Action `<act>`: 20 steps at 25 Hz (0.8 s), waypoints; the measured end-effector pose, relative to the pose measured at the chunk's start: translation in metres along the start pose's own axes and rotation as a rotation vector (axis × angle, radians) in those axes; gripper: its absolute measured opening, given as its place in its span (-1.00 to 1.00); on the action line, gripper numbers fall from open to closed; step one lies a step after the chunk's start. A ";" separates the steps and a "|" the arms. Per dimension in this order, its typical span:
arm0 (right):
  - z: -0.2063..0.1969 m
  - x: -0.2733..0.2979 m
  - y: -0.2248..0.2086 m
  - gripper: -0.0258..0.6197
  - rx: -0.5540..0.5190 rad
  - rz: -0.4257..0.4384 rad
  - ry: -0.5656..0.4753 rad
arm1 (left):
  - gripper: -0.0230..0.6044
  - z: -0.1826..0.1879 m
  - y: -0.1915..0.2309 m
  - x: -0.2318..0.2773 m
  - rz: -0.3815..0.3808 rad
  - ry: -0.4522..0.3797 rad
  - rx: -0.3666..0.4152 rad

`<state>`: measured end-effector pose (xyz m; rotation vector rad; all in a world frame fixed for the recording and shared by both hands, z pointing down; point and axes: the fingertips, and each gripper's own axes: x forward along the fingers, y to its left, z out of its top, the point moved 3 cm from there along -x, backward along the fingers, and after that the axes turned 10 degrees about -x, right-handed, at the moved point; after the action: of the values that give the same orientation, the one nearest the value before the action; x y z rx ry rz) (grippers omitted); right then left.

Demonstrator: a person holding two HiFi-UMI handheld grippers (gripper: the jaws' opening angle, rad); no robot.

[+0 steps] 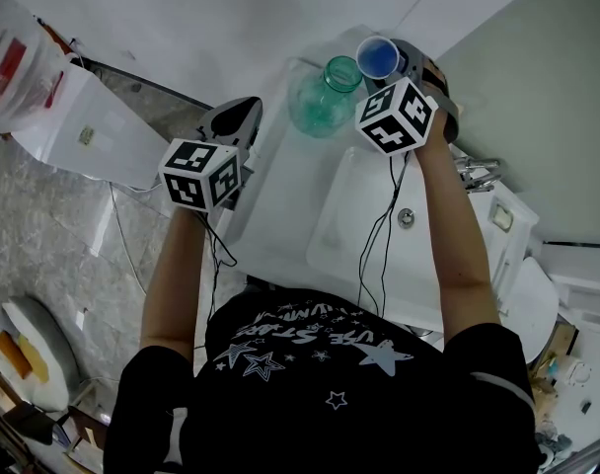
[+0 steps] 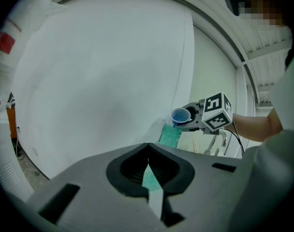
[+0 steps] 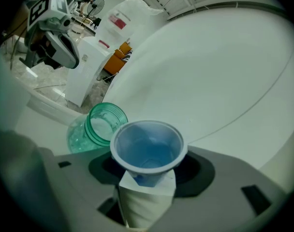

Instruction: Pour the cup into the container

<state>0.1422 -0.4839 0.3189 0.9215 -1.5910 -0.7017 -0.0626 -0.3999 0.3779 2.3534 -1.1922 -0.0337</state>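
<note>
A blue plastic cup [image 1: 378,56] is held in my right gripper [image 1: 391,59], shut on its lower part. It hangs just right of and above the mouth of a green glass jar [image 1: 325,95] that stands on the white counter [image 1: 280,215]. In the right gripper view the cup [image 3: 147,146] shows its blue inside, with the jar [image 3: 96,127] behind it to the left. From the left gripper view the cup [image 2: 181,116] leans towards the jar [image 2: 172,135]. I cannot tell what is in the cup. My left gripper [image 1: 239,117] hovers at the counter's left edge, shut and empty.
A sink basin [image 1: 379,215] lies near the person, with a faucet [image 1: 475,171] at its right. A white wall rises behind the jar. A white bag [image 1: 83,126] stands on the floor at left. Cables hang from both grippers.
</note>
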 end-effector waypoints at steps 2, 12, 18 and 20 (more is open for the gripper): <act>0.000 -0.002 -0.001 -0.09 0.021 0.007 -0.007 | -0.89 0.000 0.000 -0.001 0.001 -0.001 0.000; -0.003 -0.024 -0.007 -0.09 0.151 0.029 -0.049 | -0.89 0.002 -0.010 -0.014 0.000 -0.009 0.012; 0.001 -0.047 -0.001 -0.08 0.277 0.069 -0.110 | -0.89 -0.004 -0.019 -0.026 0.003 -0.009 0.017; 0.001 -0.055 0.004 -0.08 0.341 0.091 -0.135 | -0.89 -0.007 -0.022 -0.033 0.004 -0.007 0.019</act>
<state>0.1452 -0.4348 0.2937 1.0567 -1.8982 -0.4424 -0.0648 -0.3613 0.3680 2.3685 -1.2062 -0.0299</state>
